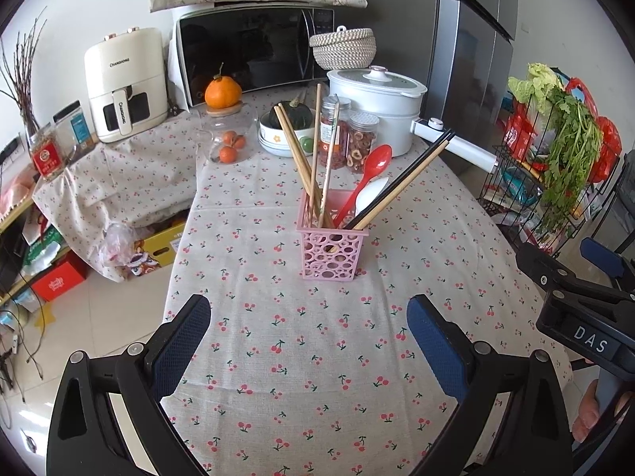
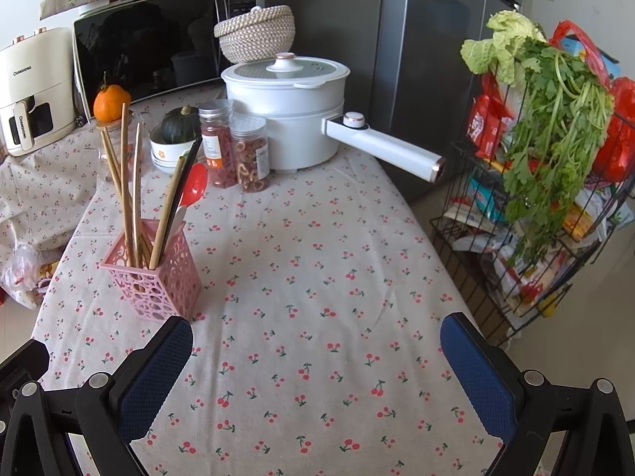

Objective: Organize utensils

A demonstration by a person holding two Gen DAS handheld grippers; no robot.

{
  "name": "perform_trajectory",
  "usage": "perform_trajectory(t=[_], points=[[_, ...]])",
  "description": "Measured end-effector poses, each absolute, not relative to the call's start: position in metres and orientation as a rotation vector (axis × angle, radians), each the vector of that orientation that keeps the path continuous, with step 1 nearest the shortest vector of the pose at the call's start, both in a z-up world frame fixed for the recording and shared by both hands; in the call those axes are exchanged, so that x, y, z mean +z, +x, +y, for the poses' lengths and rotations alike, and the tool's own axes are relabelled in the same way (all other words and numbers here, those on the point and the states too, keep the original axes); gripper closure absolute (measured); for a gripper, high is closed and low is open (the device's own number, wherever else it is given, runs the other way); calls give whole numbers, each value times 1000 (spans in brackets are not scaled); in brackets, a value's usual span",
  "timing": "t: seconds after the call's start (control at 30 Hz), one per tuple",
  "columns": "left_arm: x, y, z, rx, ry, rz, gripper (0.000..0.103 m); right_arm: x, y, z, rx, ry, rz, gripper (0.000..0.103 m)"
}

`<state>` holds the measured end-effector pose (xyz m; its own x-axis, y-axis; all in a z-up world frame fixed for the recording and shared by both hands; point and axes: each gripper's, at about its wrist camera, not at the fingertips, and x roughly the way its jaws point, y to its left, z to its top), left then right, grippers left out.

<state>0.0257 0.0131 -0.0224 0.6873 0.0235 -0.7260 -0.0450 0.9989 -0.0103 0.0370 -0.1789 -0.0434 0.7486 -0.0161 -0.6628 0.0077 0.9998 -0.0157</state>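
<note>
Standing up in the middle of the table (image 1: 278, 357), the pink holder (image 1: 331, 252) has all the utensils in it. We see it near the center of the left wrist view and at about 9 o'clock in the right wrist view, on the cherry tablecloth (image 2: 317, 317).

The holder stands upright, with its open top up. The light wooden chopsticks (image 1: 305, 158) have their bottom ends in the holder, and their long sides lean up toward 11 and 12 o'clock. The dark-tipped chopsticks (image 1: 412, 172) lean the other way, toward 1 o'clock. The red spoon (image 1: 371, 174) has its handle down in the holder and its bowl up, tilted toward 1 o'clock. A white spoon (image 1: 371, 194) sits just under it, also bowl up.

We hold the left gripper (image 1: 309, 347) low over the near part of the table, pointing at the holder. Its blue pads (image 1: 180, 347) are wide apart and nothing is between them. It is well apart from the holder.

We hold the right gripper (image 2: 315, 380) the same way, pointing down the table toward the white pot (image 2: 293, 119) at 12 o'clock. Its fingers (image 2: 482, 377) are spread wide too, with nothing in them. In the left wrist view, the right gripper shows at 3 o'clock, with part of a hand (image 1: 591, 416) below it.
</note>
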Motion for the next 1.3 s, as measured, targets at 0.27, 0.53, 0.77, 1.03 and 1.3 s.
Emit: perform_trajectory(t=[0.27, 0.53, 0.77, 1.03, 1.3], points=[[-22, 25, 15, 38, -30, 810, 3, -46, 38, -177, -11, -17, 735, 0], [-22, 25, 15, 38, -31, 810, 3, -48, 40, -173, -7, -29, 746, 0], [-22, 25, 16, 37, -31, 810, 3, -50, 40, -172, -5, -33, 752, 0], [-22, 25, 16, 39, -31, 809, 3, -51, 41, -172, -4, -33, 756, 0], [-21, 26, 16, 43, -31, 819, 3, -52, 41, -173, -5, -29, 759, 0]])
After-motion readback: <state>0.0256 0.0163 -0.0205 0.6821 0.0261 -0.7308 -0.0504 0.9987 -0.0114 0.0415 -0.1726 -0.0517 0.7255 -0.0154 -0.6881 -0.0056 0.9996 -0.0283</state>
